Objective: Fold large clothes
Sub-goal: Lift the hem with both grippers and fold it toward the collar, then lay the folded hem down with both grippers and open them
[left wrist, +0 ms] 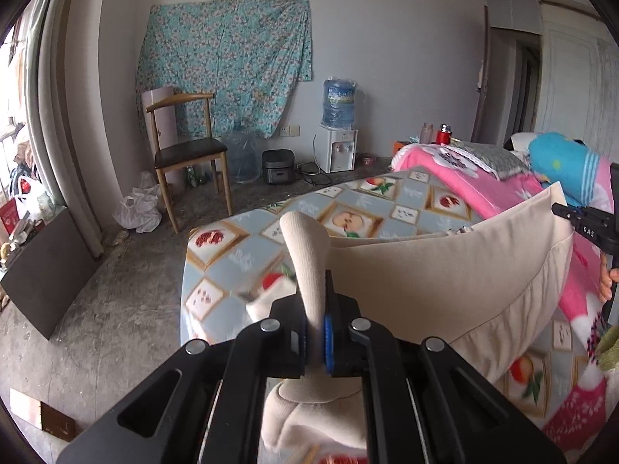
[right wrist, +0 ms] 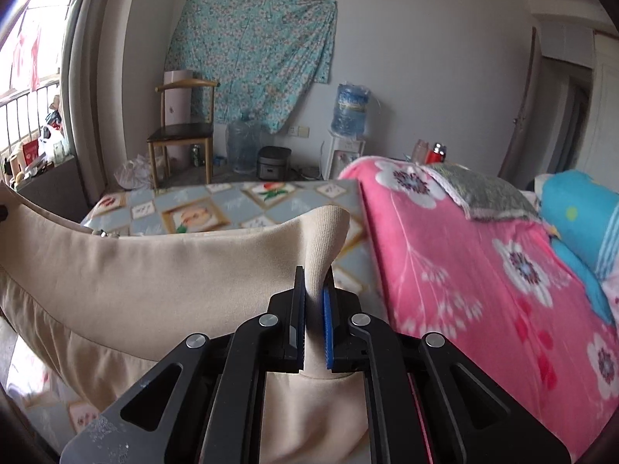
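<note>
A large beige garment point(left wrist: 445, 282) hangs stretched between both grippers above the bed. My left gripper point(left wrist: 315, 309) is shut on a ribbed corner of it, which sticks up past the pads. In the right wrist view the same beige garment point(right wrist: 154, 282) spreads to the left, and my right gripper point(right wrist: 315, 301) is shut on its other ribbed corner. The right gripper point(left wrist: 588, 224) also shows at the right edge of the left wrist view, holding the far end of the cloth, with a hand below it.
The bed carries a fruit-print sheet point(left wrist: 348, 208), a pink flowered blanket point(right wrist: 483, 270) and a blue pillow point(right wrist: 580, 208). Beyond it stand a wooden chair point(left wrist: 185, 154), a water dispenser point(left wrist: 338, 143), a rice cooker point(left wrist: 277, 166) and bags on the concrete floor point(left wrist: 96, 309).
</note>
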### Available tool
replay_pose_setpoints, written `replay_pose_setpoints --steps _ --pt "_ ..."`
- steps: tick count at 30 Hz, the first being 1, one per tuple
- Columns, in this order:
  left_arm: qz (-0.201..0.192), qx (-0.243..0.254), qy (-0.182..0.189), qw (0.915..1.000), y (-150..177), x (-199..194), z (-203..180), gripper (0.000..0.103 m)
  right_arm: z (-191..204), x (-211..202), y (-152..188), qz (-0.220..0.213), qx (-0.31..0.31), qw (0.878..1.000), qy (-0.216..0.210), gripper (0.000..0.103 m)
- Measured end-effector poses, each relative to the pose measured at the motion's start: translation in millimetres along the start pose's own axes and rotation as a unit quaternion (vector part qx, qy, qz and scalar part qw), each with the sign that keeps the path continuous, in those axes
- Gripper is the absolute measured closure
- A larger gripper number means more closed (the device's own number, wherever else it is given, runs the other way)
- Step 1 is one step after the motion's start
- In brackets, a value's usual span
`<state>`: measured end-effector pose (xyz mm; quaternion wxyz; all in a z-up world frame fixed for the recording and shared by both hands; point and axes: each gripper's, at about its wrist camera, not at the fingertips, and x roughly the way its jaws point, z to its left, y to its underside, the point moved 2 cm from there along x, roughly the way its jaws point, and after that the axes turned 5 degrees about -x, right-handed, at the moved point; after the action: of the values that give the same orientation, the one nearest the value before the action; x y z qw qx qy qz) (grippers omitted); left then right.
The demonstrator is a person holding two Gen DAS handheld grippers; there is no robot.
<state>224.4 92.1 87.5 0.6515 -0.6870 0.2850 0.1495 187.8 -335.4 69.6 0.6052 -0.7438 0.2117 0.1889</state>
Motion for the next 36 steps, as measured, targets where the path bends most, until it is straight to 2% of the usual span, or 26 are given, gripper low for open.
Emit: replay_pose_setpoints --steps 4,6,10,12,13,14,16,18,20,22,25,27,30,33,34,36 --pt "0.031 0.001 -0.010 0.9995 -37 73 19 0.096 -9 74 -36 0.021 0.016 0.999 -0.030 0.098" --pt "0.071 0.002 -0.017 0.9974 -41 121 28 0.096 -5 121 -42 0.051 0.009 0.998 -0.034 0.098" --pt "0.162 0.002 -0.044 0.9859 -14 198 44 0.096 14 203 -13 0.140 -0.013 0.989 -0.037 0.098" --pt "0.202 -0.010 -0.046 0.9782 5 222 52 0.093 21 230 8 0.186 -0.016 0.981 -0.044 0.098" --pt "0.212 -0.022 -0.046 0.9760 11 225 57 0.085 21 237 15 0.200 -0.014 0.978 -0.050 0.095" --pt "0.206 -0.033 -0.051 0.9766 10 222 62 0.079 20 238 17 0.206 -0.011 0.977 -0.054 0.094" --pt "0.188 -0.044 -0.057 0.9796 3 211 72 0.077 10 230 12 0.199 -0.003 0.979 -0.044 0.073" --pt "0.166 -0.048 -0.066 0.9828 -4 193 81 0.075 -3 211 4 0.182 0.004 0.983 -0.018 0.065" --pt "0.136 -0.040 -0.065 0.9878 -10 164 83 0.074 -16 192 -5 0.167 0.017 0.986 -0.016 0.065" --pt "0.124 -0.041 -0.042 0.9906 -12 140 77 0.073 -24 153 -9 0.143 0.029 0.989 -0.030 0.062" --pt "0.130 -0.033 0.015 0.9909 5 107 55 0.067 -19 116 -4 0.127 0.024 0.988 -0.080 0.060" --pt "0.150 -0.022 0.029 0.9881 27 97 37 0.065 -3 94 13 0.132 0.003 0.985 -0.110 0.060" --pt "0.175 -0.018 0.020 0.9842 62 94 23 0.065 14 83 46 0.153 -0.014 0.980 -0.124 0.060" --pt "0.205 -0.016 -0.019 0.9785 95 108 19 0.065 13 99 82 0.203 0.002 0.973 -0.112 0.066" --pt "0.202 -0.007 -0.027 0.9789 102 112 17 0.063 10 110 95 0.222 0.006 0.970 -0.102 0.069" --pt "0.182 0.015 -0.038 0.9824 106 108 12 0.063 6 114 102 0.219 0.020 0.969 -0.110 0.069"
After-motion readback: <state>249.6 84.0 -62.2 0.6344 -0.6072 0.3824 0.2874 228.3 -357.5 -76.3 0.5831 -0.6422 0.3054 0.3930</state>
